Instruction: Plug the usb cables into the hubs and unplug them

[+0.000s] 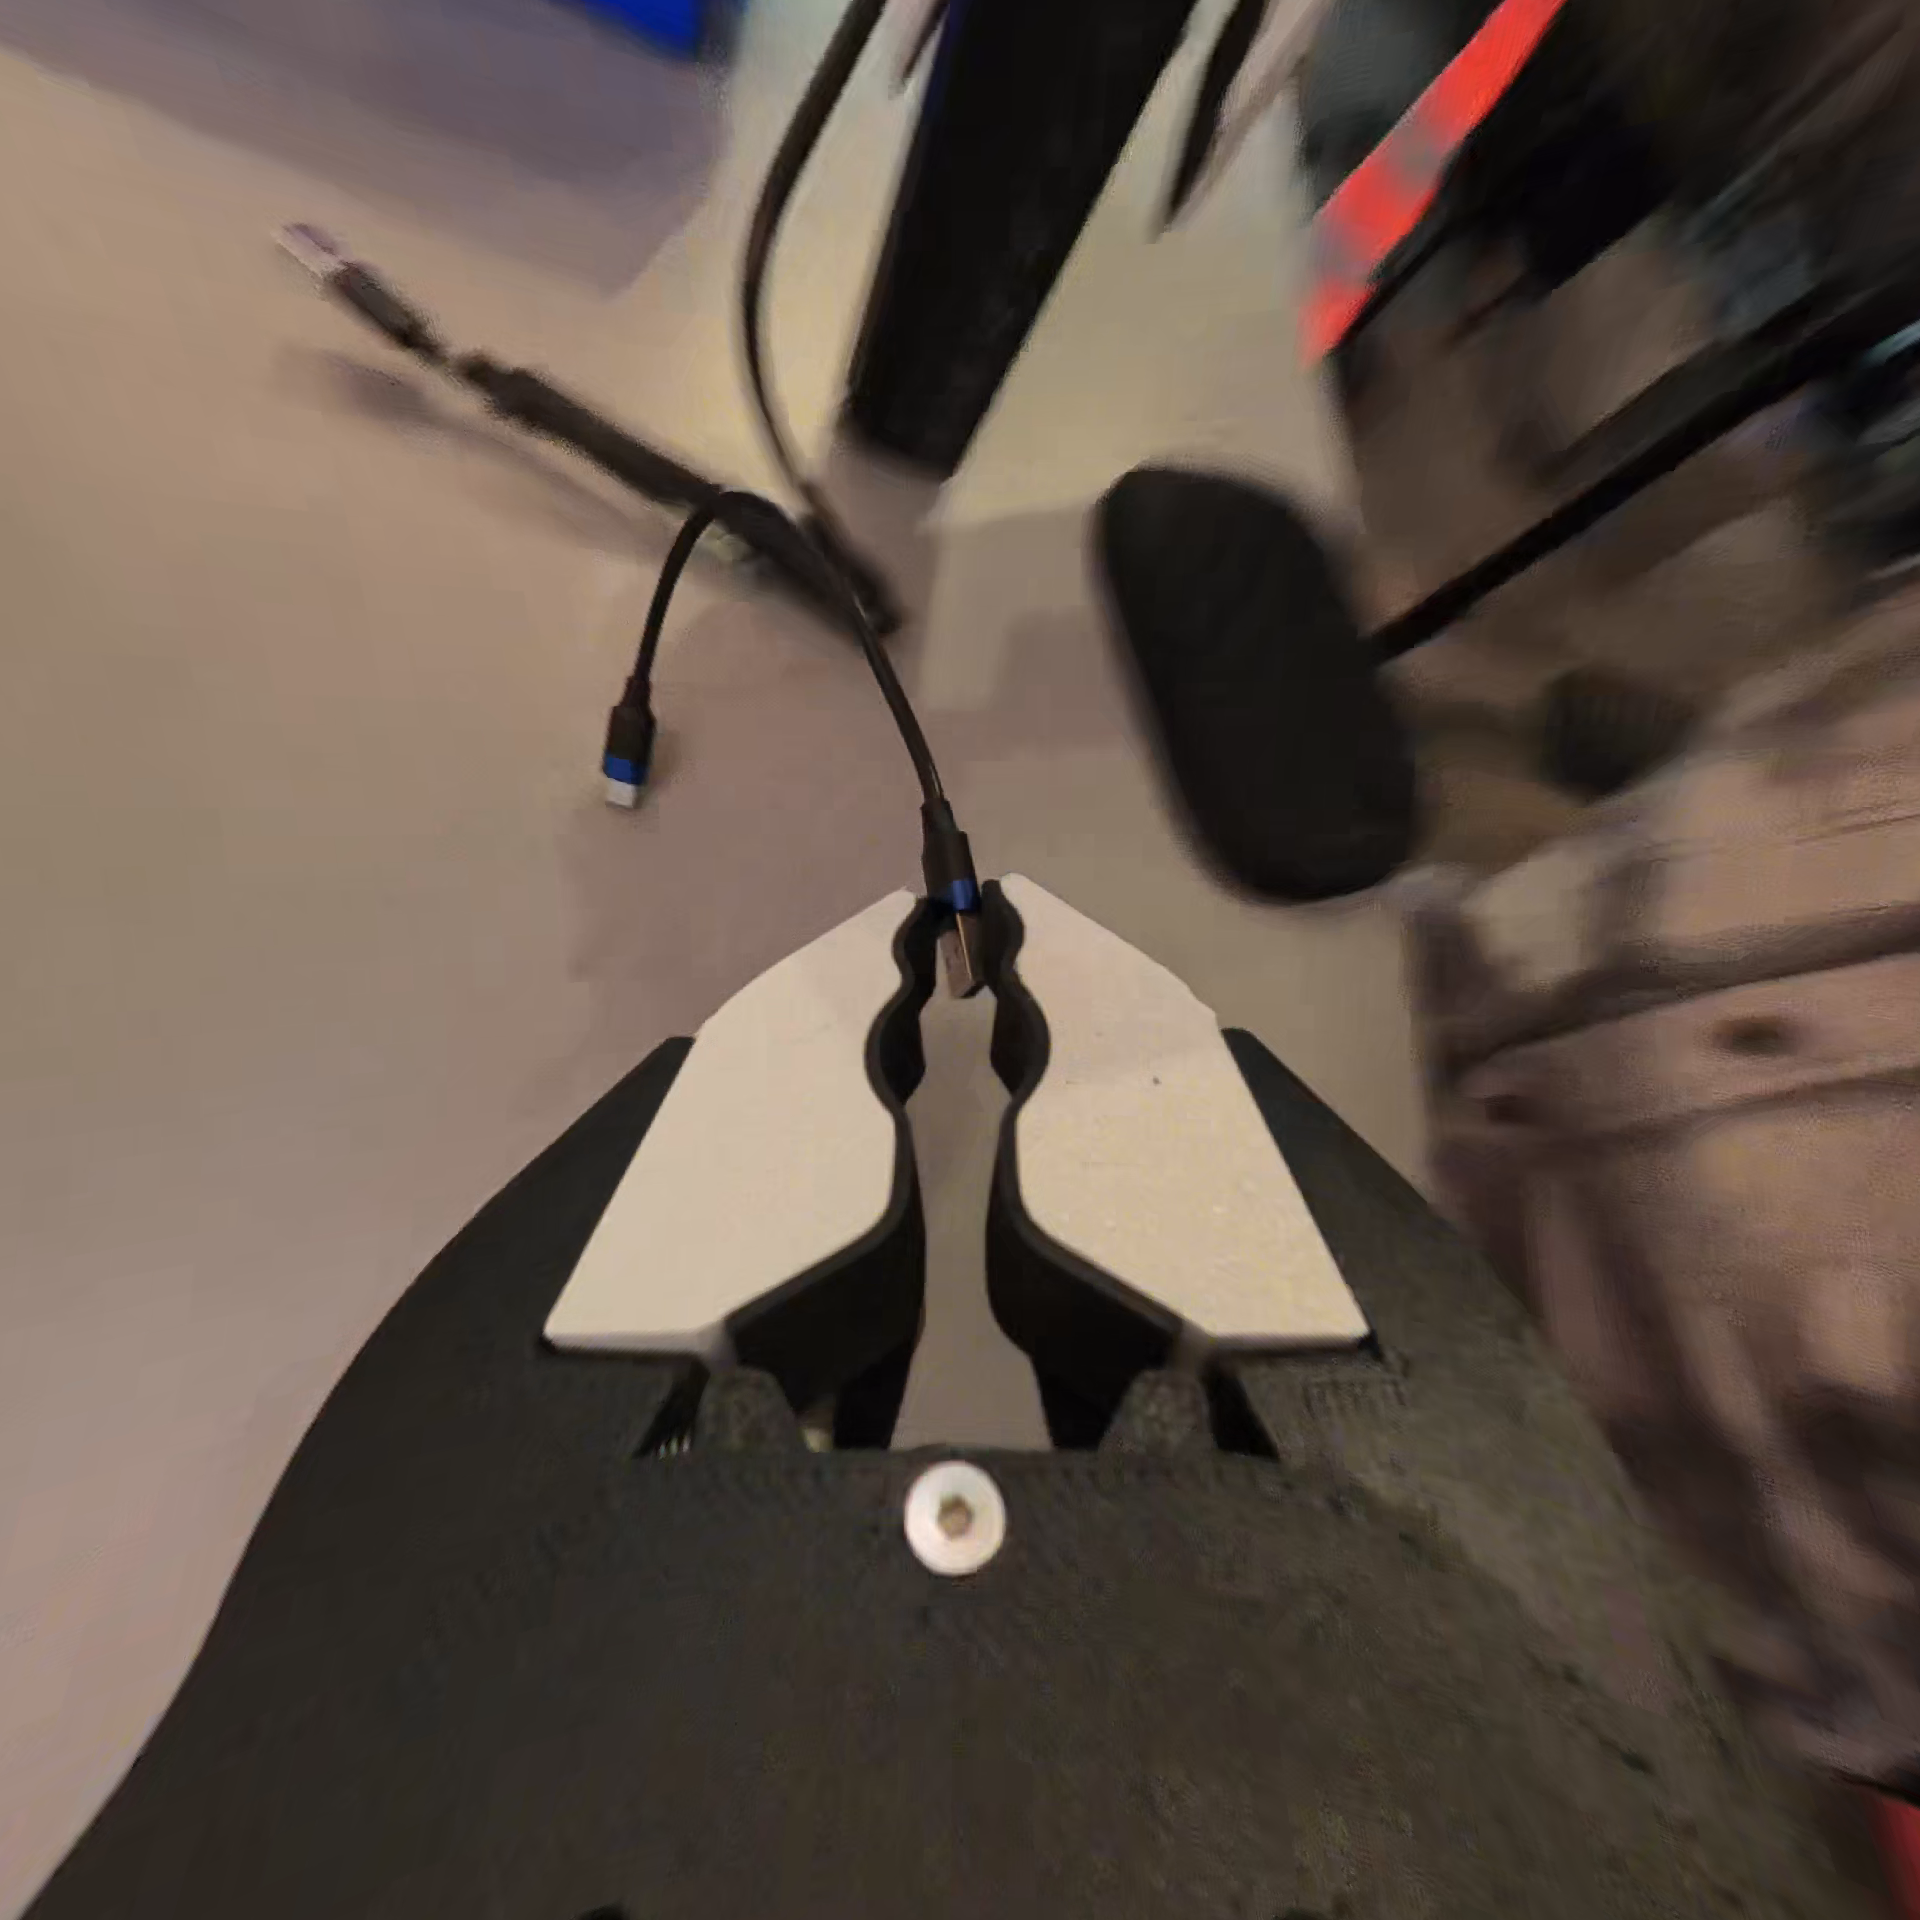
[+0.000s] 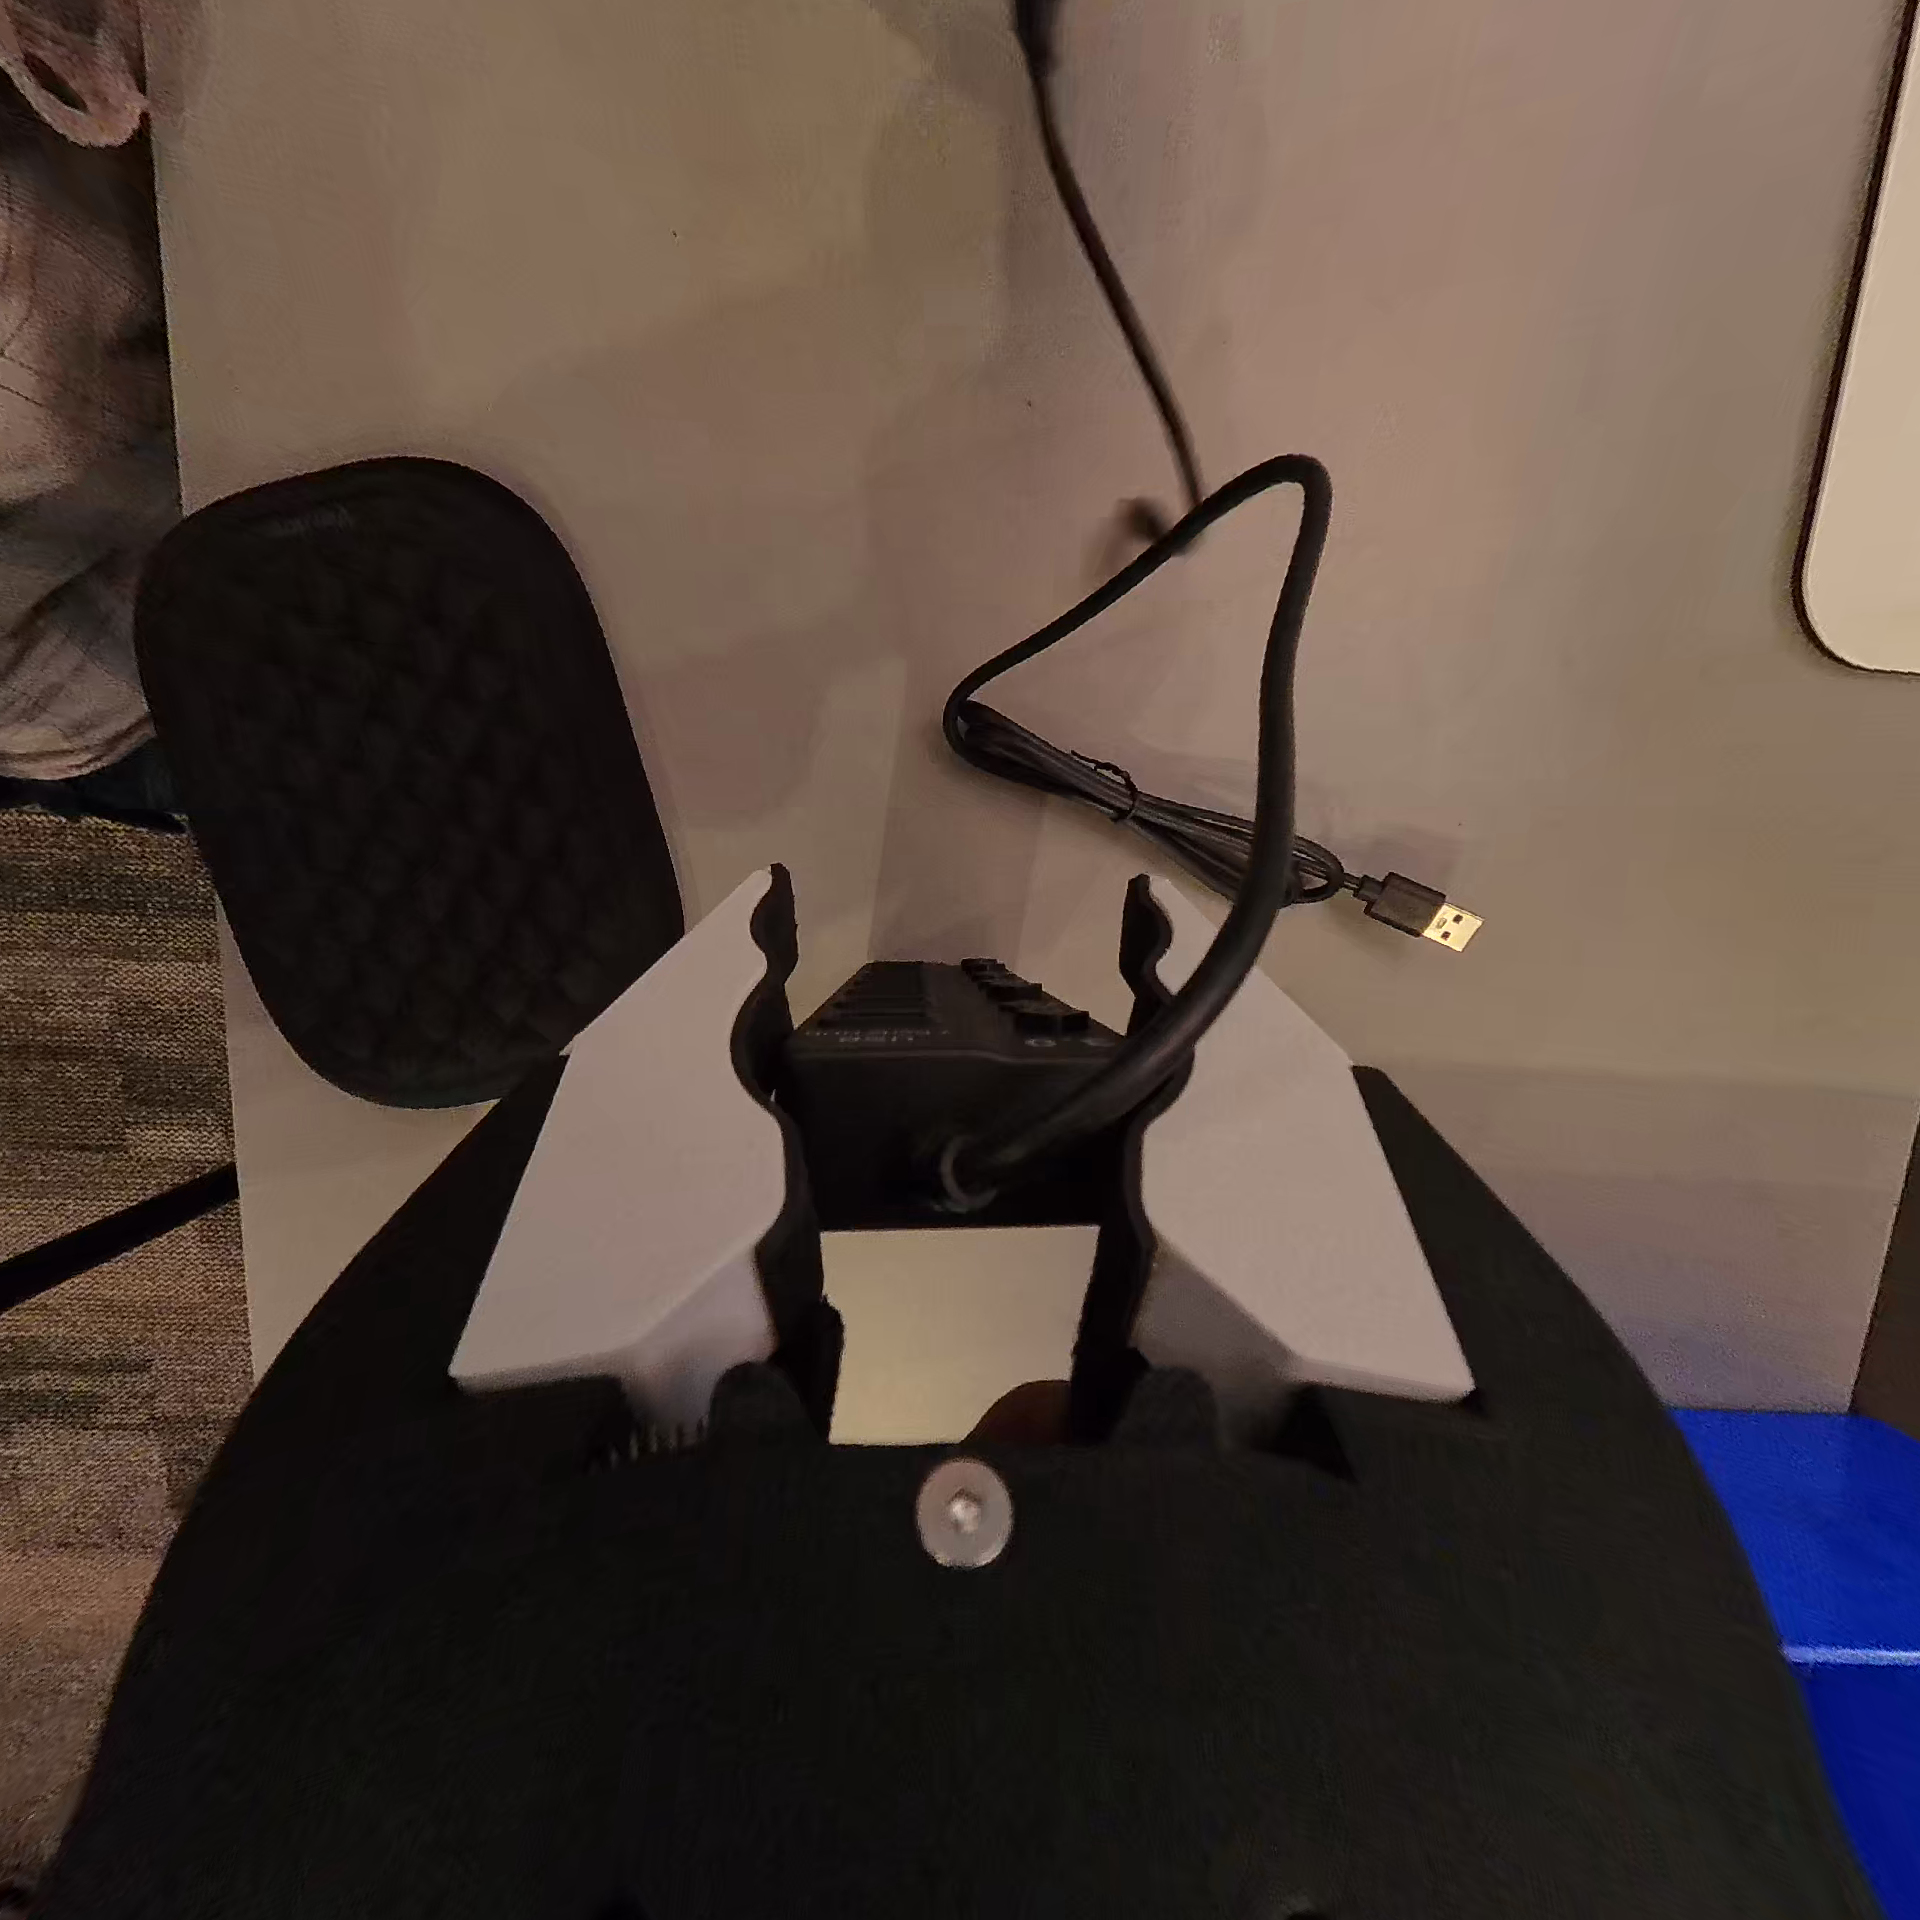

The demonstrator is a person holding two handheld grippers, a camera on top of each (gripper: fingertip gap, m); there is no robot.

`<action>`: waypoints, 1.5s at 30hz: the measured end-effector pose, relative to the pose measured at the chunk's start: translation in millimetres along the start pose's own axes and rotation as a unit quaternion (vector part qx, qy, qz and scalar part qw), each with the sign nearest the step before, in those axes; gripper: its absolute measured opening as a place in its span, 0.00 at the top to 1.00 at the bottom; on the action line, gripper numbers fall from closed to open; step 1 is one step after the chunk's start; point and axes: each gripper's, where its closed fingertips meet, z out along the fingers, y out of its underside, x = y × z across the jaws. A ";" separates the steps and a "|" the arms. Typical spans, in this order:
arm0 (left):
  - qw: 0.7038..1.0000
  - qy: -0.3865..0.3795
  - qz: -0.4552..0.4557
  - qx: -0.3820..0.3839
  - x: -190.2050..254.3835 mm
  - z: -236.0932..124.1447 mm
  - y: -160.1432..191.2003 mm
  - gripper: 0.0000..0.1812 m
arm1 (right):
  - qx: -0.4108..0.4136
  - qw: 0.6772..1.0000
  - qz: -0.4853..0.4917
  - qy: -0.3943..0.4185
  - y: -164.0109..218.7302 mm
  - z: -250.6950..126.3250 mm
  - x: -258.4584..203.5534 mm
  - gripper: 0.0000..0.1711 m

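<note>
While my left gripper (image 1: 961, 914) pinches the blue-collared USB plug (image 1: 961, 940) above the bench (image 1: 260, 935), my right gripper (image 2: 961, 894) clamps the black hub (image 2: 940, 1049) near the bench's front edge; I'd square plug to port before pushing straight.

dim warm light throughout; left wrist view heavily motion-blurred toward its right edge, right wrist view sharp.
</note>
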 end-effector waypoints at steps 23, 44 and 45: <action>0.922 -0.266 0.243 -0.141 -77.1 -22.9 44.0 0.86 | 0.013 1.000 -0.008 -0.003 -6.3 2.2 -3.0 0.63; 0.501 -0.009 0.770 -0.395 -62.5 2.9 41.1 0.72 | 0.014 0.999 -0.035 -0.025 -14.5 6.1 -9.2 0.64; 0.497 -0.008 0.772 -0.396 -64.7 -0.3 37.7 0.72 | 0.014 0.999 -0.036 -0.027 -14.4 6.0 -9.2 0.64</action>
